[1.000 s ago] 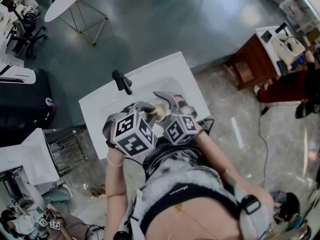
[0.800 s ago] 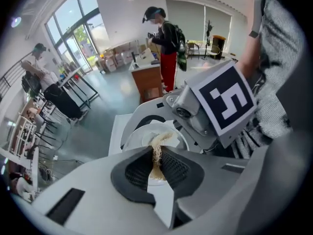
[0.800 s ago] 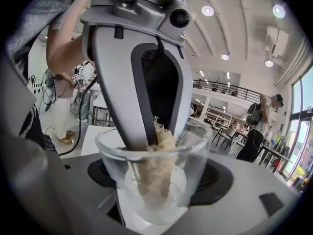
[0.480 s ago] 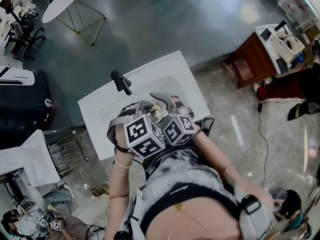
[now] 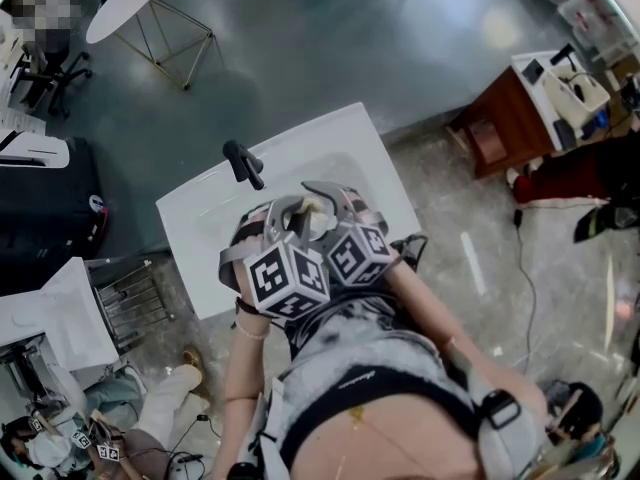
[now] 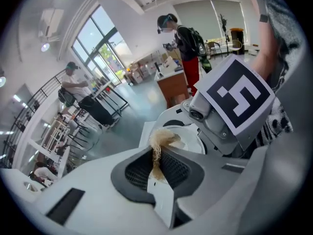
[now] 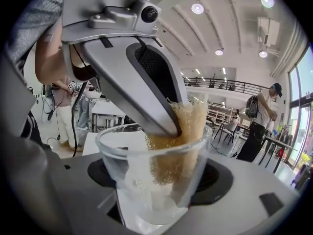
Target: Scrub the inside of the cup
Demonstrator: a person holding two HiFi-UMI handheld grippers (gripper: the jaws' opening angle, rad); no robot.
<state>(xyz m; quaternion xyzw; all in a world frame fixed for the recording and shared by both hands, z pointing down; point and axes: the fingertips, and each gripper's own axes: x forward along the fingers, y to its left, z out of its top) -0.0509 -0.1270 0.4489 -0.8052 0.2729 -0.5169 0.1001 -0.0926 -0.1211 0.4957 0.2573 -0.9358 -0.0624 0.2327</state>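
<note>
The right gripper [image 5: 338,206] is holding the clear glass cup [image 7: 146,180] over the white sink [image 5: 210,218], just in front of the black faucet [image 5: 243,163]. Its jaws are standing wide apart, and their pads are pressing on opposite sides of the cup's wall at about mid-height, with the mouth facing up and towards the other tool. The left gripper [image 6: 157,173] is working with its jaws nearly together, pinching one edge of a tan fibrous scrubbing pad [image 7: 178,146]. The free end of the pad is reaching down past the rim and lying against the inner wall on the far side. The pad is looking soft and springy, so it is probably going to fold and drag rather than push. Pinching it close to the edge, as it is now, is leaving most of it free to wipe the glass. The cup is rigid, smooth and breakable, and it may be slippery if wet. It is likely calling for a firm, even squeeze across the body rather than at the thin rim, since the scrubbing strokes could twist it in the pads. The left gripper's hard jaw tips are sitting right at the rim, and knocking the glass with them looks like the main risk.
</note>
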